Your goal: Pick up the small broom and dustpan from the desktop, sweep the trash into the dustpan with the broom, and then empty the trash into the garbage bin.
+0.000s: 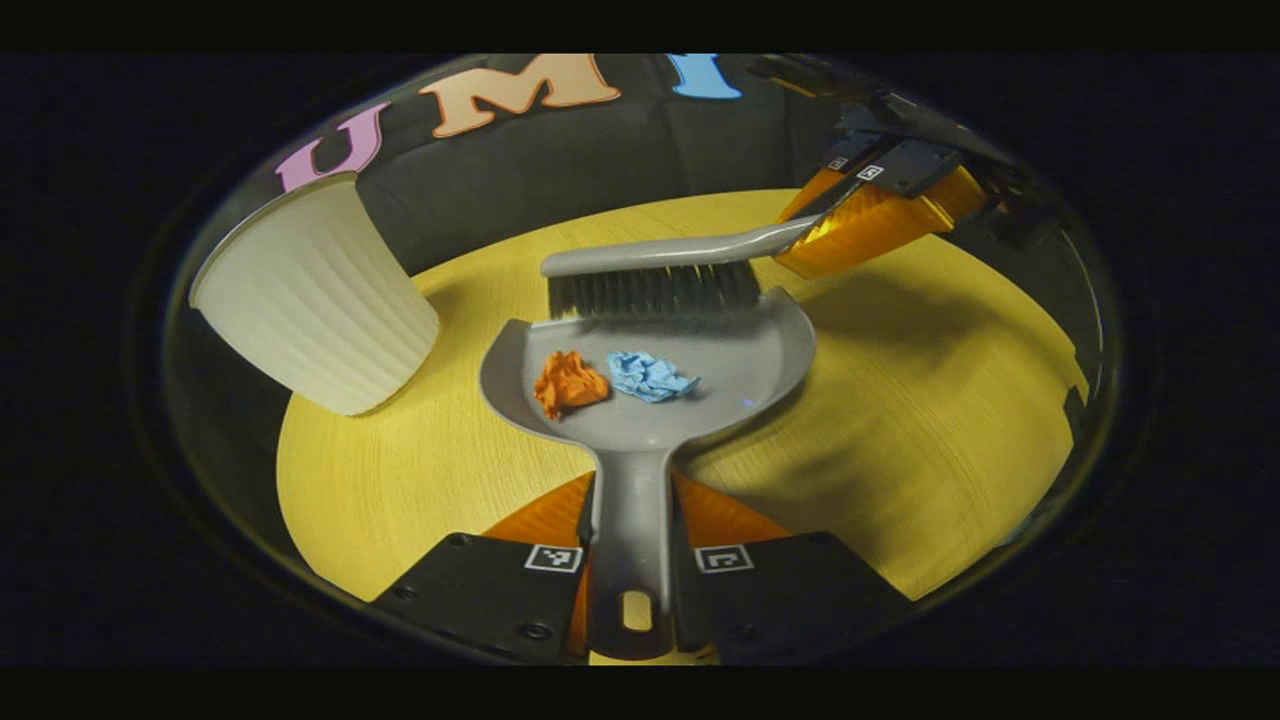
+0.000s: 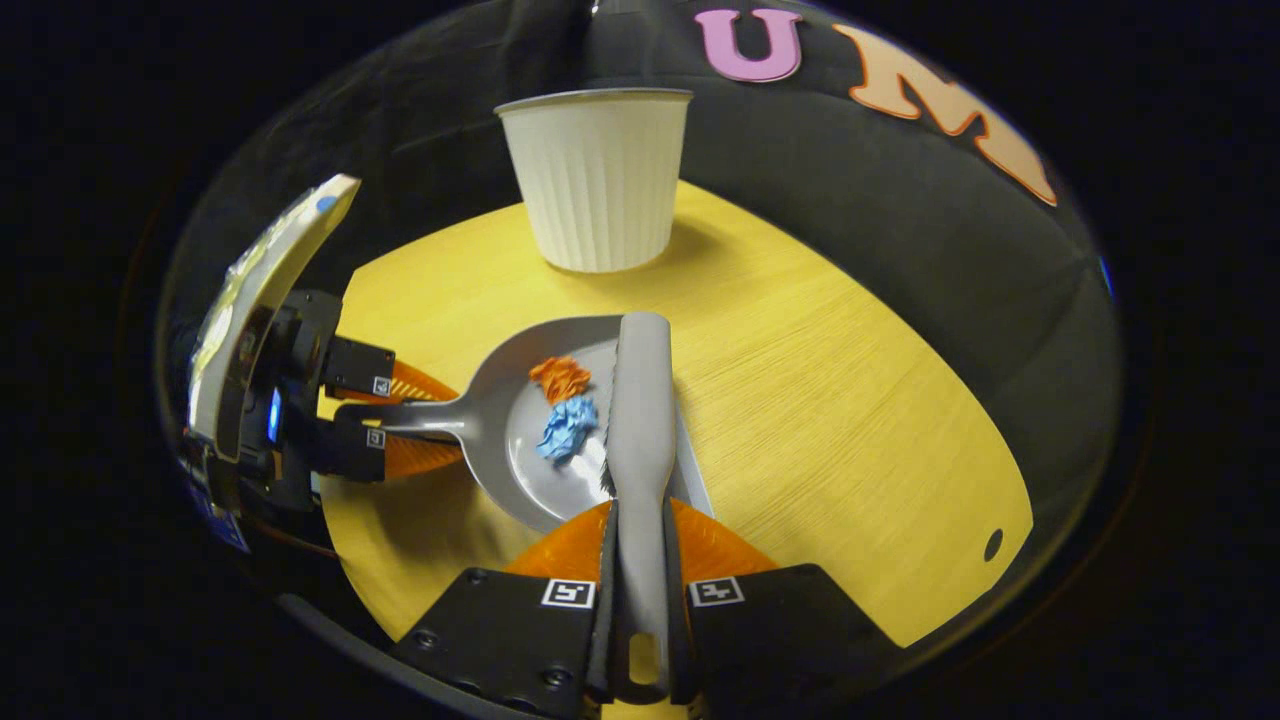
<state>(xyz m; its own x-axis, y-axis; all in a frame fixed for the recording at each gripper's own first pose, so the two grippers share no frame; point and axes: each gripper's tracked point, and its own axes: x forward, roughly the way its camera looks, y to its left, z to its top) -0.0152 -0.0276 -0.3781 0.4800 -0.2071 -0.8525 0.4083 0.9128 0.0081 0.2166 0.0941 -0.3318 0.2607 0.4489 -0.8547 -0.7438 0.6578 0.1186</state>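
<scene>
My left gripper (image 1: 632, 560) is shut on the handle of the grey dustpan (image 1: 740, 365), whose pan lies on the yellow desktop (image 1: 920, 420). An orange paper wad (image 1: 568, 383) and a blue paper wad (image 1: 648, 376) lie inside the pan. The grey broom (image 1: 650, 270) stands with its dark bristles at the pan's open front edge. In the right gripper view my right gripper (image 2: 640, 590) is shut on the broom (image 2: 640, 410) handle, above the dustpan (image 2: 520, 440) with the orange wad (image 2: 560, 376) and blue wad (image 2: 566, 428). The left gripper (image 2: 385, 430) shows at the left, the right gripper (image 1: 850, 215) at the far right.
A white ribbed garbage bin (image 1: 315, 295) stands on the desktop to the left of the dustpan, and straight ahead as the bin (image 2: 600, 180) in the right gripper view. The desktop (image 2: 850, 400) ends at a curved edge by the black cloth wall.
</scene>
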